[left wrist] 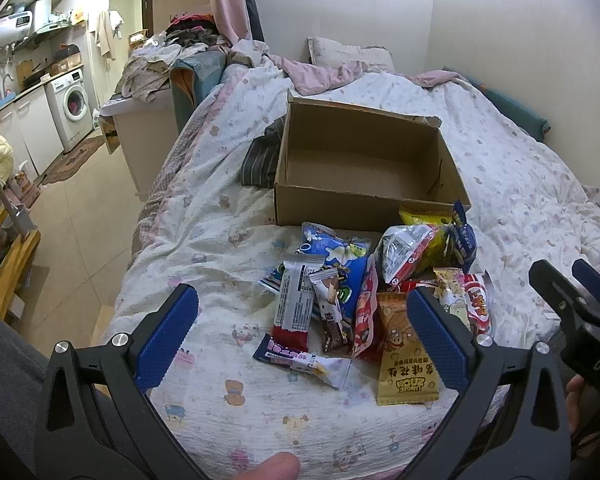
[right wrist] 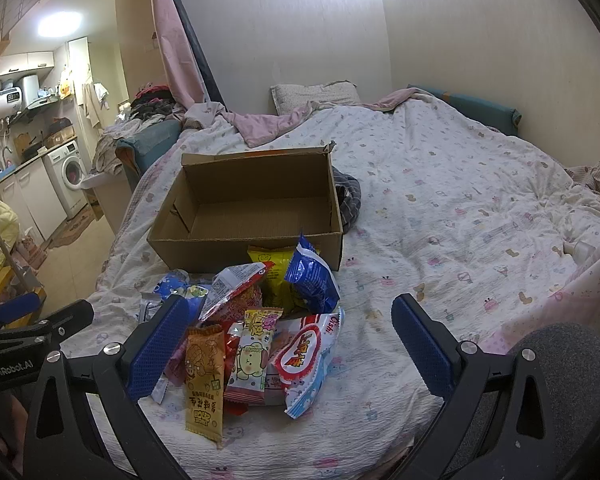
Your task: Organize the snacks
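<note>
A heap of snack packets (left wrist: 380,280) lies on the bed quilt, just in front of an open, empty cardboard box (left wrist: 364,168). It also shows in the right wrist view (right wrist: 256,320), with the box (right wrist: 252,208) behind it. An orange packet (left wrist: 406,356) lies nearest, and a white-and-red Oishi bag (right wrist: 306,360) lies on the heap's right side. My left gripper (left wrist: 304,328) is open above the heap's near left part, holding nothing. My right gripper (right wrist: 292,344) is open above the heap's near right part, holding nothing.
The bed's left edge (left wrist: 140,240) drops to a tiled floor. A dark striped cloth (left wrist: 260,160) lies beside the box. A pillow (right wrist: 316,94) and pink blanket lie at the far wall. A person's thumb (left wrist: 272,466) shows at the bottom.
</note>
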A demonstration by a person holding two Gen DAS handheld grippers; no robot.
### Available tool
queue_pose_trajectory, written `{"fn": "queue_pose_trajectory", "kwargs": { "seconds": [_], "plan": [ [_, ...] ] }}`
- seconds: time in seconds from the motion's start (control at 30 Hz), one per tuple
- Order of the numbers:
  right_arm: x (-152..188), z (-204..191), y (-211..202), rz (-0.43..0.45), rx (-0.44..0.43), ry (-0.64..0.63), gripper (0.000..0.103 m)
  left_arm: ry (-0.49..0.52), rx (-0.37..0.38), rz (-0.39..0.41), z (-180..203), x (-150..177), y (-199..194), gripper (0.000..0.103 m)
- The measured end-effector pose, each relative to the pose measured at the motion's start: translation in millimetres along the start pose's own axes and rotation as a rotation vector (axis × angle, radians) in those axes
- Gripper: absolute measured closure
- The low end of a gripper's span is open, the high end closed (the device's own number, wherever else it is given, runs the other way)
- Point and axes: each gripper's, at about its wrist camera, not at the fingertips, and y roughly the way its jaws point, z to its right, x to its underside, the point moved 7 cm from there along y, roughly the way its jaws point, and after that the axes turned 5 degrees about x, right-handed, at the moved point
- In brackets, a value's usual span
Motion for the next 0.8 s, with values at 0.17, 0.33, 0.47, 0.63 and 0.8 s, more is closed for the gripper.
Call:
{"fn": "queue_pose_trajectory", "kwargs": {
  "seconds": [0.17, 0.33, 0.47, 0.63, 0.8],
  "plan": [
    [0.0, 0.0, -0.4, -0.002, 0.000, 0.001, 0.000, -0.004, 0.000, -0.014, -1.8, 1.3, 2.9, 0.000],
    [1.7, 5.0, 0.9, -0.013, -0.006, 0.034, 0.000, -0.095, -0.021, -0.134, -25.9, -4.3, 21.7, 0.000],
    [1.6, 10.7, 2.4, -0.028, -0.011, 0.059, 0.000, -0.323, -0.051, -0.309, -68.0, 3.5, 54.5, 0.000],
    [1.5, 20.3, 2.9, -0.041, -0.004, 0.092, 0.000, -0.648, -0.015, -0.519, -80.6, 58.4, 91.9, 0.016],
    [2.8, 28.0, 4.7, -0.062, -0.009, 0.124, 0.000, -0.773, 0.029, -0.584, -59.8, 89.8, 108.3, 0.040]
  ]
}}
